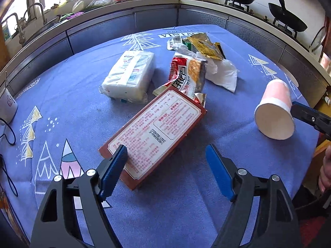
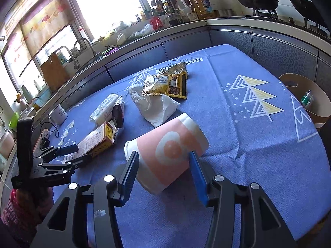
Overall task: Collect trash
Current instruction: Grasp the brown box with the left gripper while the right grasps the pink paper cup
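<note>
A red and white cardboard box (image 1: 154,134) lies on the blue tablecloth, its near end between the fingers of my open left gripper (image 1: 166,159); it also shows in the right wrist view (image 2: 95,141). A pink and white paper cup (image 2: 167,150) lies on its side between the fingers of my open right gripper (image 2: 163,165); I cannot tell if the pads touch it. The cup (image 1: 274,111) shows at the right in the left wrist view. A red snack bag (image 1: 187,74), a crumpled white tissue (image 2: 157,107) and a gold wrapper (image 2: 165,82) lie behind.
A tissue pack (image 1: 129,75) lies at mid-table. A white mug (image 2: 59,114) and a power strip (image 2: 44,137) sit at the table's left edge. A brown bin (image 2: 308,101) holding a green can stands off the table's right side. Kitchen counter behind.
</note>
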Demonstrator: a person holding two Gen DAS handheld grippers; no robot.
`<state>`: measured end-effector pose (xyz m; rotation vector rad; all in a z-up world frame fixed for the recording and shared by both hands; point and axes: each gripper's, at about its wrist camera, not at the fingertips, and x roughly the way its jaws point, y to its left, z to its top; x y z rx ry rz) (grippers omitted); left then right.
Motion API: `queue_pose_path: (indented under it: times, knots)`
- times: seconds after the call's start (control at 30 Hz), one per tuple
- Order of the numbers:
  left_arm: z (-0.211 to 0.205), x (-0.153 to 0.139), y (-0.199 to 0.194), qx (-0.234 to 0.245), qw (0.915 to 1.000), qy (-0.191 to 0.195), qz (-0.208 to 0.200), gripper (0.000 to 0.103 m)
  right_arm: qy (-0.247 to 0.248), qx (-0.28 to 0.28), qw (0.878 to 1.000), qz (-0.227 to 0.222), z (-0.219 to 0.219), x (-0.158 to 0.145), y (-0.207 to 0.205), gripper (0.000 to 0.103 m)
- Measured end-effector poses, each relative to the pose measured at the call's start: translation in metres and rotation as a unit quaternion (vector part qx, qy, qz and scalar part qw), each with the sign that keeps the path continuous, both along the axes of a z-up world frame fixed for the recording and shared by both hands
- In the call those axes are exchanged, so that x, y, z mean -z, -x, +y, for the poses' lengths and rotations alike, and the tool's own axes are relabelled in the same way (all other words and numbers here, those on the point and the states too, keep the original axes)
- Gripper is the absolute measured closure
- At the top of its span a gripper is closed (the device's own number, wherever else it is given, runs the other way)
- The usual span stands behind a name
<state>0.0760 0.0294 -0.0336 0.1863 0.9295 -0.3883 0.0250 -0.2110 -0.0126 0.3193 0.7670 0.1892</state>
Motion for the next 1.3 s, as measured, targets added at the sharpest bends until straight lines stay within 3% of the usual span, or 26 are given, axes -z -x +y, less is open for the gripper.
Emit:
queue_pose_path:
  times: [0.13,0.23,0.4,0.57,0.73,0.8,0.87,0.93,1.0,1.07,1.1,1.13,1.17,1.3]
  knots:
    - [0.001,-0.003,-0.008,-0.019,0.9989,-0.036,-0.022,0.018,-0.007,0.015,1.000,-0.002,-0.009,0.000,0.001,0.052]
    - [0.009,-0.008,-0.022,-0.019,0.9991,-0.031,-0.023,0.010,-0.002,0.015,1.000,-0.004,-0.009,-0.001,0.006,0.052]
    - [0.005,0.006,-0.033,0.032,0.9982,-0.051,0.008,0.009,0.016,0.010,1.000,-0.007,-0.003,-0.001,0.014,0.048]
    - [-0.002,0.014,-0.023,0.041,0.9957,-0.082,-0.016,0.010,0.040,0.001,0.999,-0.012,0.008,0.002,0.017,0.043]
    - [-0.004,0.005,-0.017,0.029,0.9974,-0.063,-0.020,0.036,0.061,-0.012,0.998,-0.021,0.019,0.000,0.016,0.037]
    - [-0.007,0.003,-0.013,0.030,0.9972,-0.066,-0.020,0.042,0.060,-0.012,0.998,-0.021,0.019,0.002,0.016,0.036]
    - [-0.010,-0.001,-0.005,0.036,0.9971,-0.064,-0.022,0.057,0.063,-0.011,0.998,-0.023,0.018,0.002,0.016,0.034]
    - [-0.012,-0.006,0.003,0.045,0.9979,-0.045,-0.009,0.082,0.069,-0.011,0.997,-0.028,0.019,0.000,0.017,0.034]
    - [-0.013,-0.006,0.008,0.048,0.9984,-0.030,0.003,0.084,0.073,-0.011,0.997,-0.032,0.019,-0.001,0.018,0.034]
    - [-0.012,-0.006,0.012,0.043,0.9986,-0.033,0.003,0.082,0.070,-0.010,0.997,-0.032,0.017,0.000,0.017,0.034]
    - [-0.011,-0.007,0.010,0.037,0.9988,-0.033,0.006,0.060,0.065,-0.010,0.997,-0.031,0.015,0.001,0.016,0.034]
    - [-0.008,-0.008,0.008,0.022,0.9991,-0.035,0.004,0.026,0.054,-0.008,0.998,-0.028,0.012,0.001,0.016,0.034]
    - [-0.004,-0.011,0.005,0.005,0.9993,-0.036,-0.009,0.017,0.045,-0.004,0.999,-0.024,0.008,0.002,0.015,0.034]
    - [0.000,-0.018,-0.008,0.000,0.9990,-0.042,-0.019,0.013,0.018,0.017,1.000,-0.016,-0.010,0.004,0.014,0.033]
